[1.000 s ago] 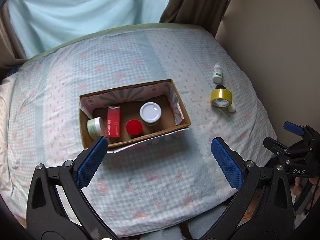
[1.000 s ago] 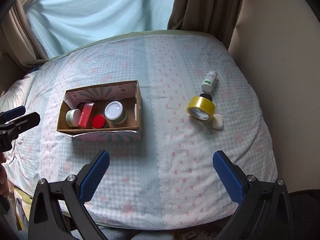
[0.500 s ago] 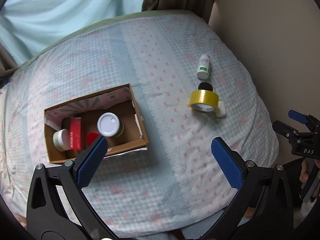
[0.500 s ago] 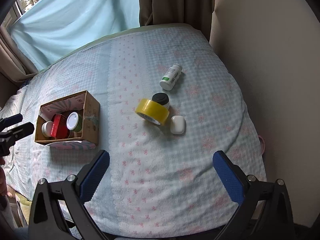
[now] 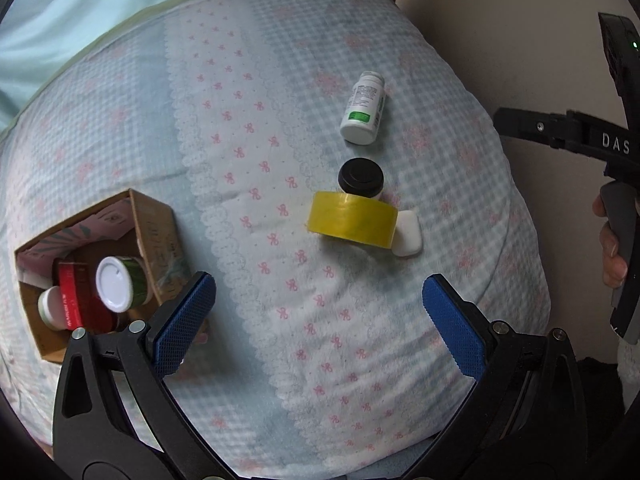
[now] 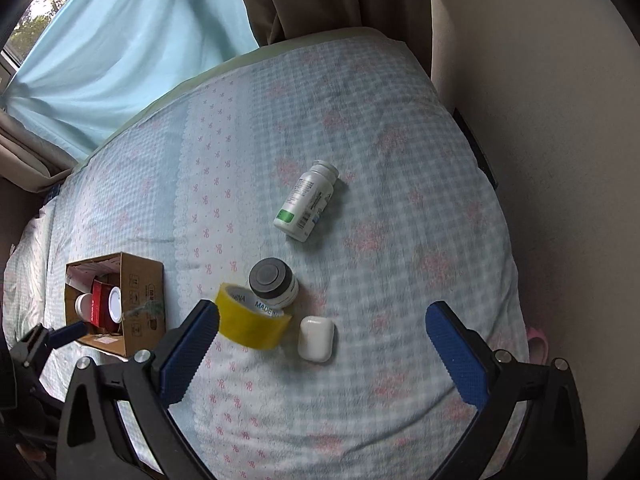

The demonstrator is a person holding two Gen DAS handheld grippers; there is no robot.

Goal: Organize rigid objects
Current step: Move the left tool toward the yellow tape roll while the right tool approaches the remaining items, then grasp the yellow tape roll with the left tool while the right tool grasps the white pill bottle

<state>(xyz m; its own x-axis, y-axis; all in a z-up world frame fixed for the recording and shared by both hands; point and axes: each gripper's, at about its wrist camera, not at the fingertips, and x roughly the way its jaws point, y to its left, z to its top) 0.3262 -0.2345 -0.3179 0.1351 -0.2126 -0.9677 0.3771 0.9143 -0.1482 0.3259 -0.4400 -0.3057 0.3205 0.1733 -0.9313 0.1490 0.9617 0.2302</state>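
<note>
On the checked bedspread lie a yellow tape roll (image 5: 352,220) (image 6: 252,322), a black-lidded jar (image 5: 361,178) (image 6: 274,282), a white earbud case (image 5: 407,234) (image 6: 316,338) and a white pill bottle (image 5: 363,108) (image 6: 306,206) on its side. A cardboard box (image 5: 154,232) (image 6: 140,300) at the left holds a white-lidded jar (image 5: 116,284), a red carton (image 5: 74,300) and a small white jar (image 5: 50,306). My left gripper (image 5: 320,320) hangs open, near of the tape roll. My right gripper (image 6: 320,352) is open above the earbud case, empty.
A beige wall (image 6: 540,120) borders the bed on the right, with brown and pale blue curtains (image 6: 140,40) at the far end. The right gripper's body and a hand (image 5: 612,240) show at the left view's right edge. Bare bedspread (image 5: 248,120) lies between box and loose items.
Both grippers have swung right and closer to the loose items; the box has slid toward the left of both views. Both stay open and empty.
</note>
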